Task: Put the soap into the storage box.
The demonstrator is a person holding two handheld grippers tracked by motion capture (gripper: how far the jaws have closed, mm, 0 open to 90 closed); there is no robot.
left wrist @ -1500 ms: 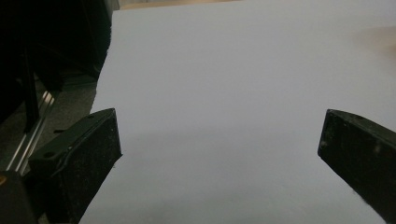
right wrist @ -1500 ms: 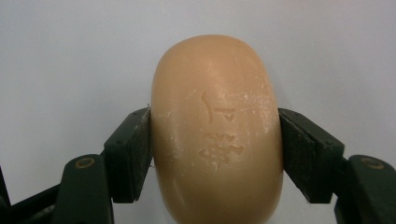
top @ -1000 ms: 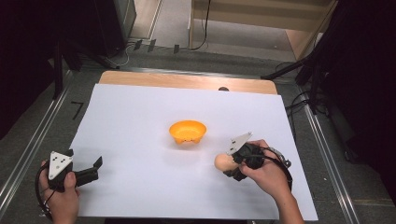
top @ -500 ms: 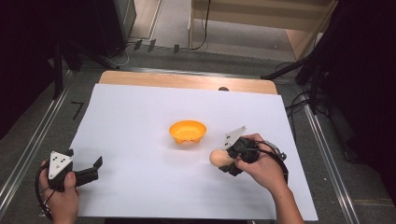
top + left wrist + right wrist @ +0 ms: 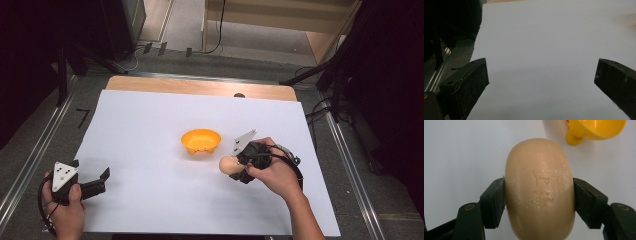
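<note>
A person's right hand (image 5: 272, 172) reaches in from the lower right of the high view, forearm angled up and to the left, holding the right tongs (image 5: 239, 166) low over the white sheet (image 5: 150, 130) that covers the counter (image 5: 200, 86). These tongs pinch a tan oval bar of soap (image 5: 540, 187), one black jaw pressed on each of its sides. In the right gripper view the soap's long axis runs along the line of the jaws, its rounded far end pointing away from the hand toward the open sheet, with embossed marks on its upper face. Just beside the soap sits a small orange bowl (image 5: 200, 140) on stubby feet, upright near the middle of the sheet; its inside looks empty in the high view. The left hand (image 5: 67, 212) rests at the sheet's lower left corner, well apart from the bowl, gripping the left tongs (image 5: 102, 181), which point to the right with jaws spread wide over bare sheet.
</note>
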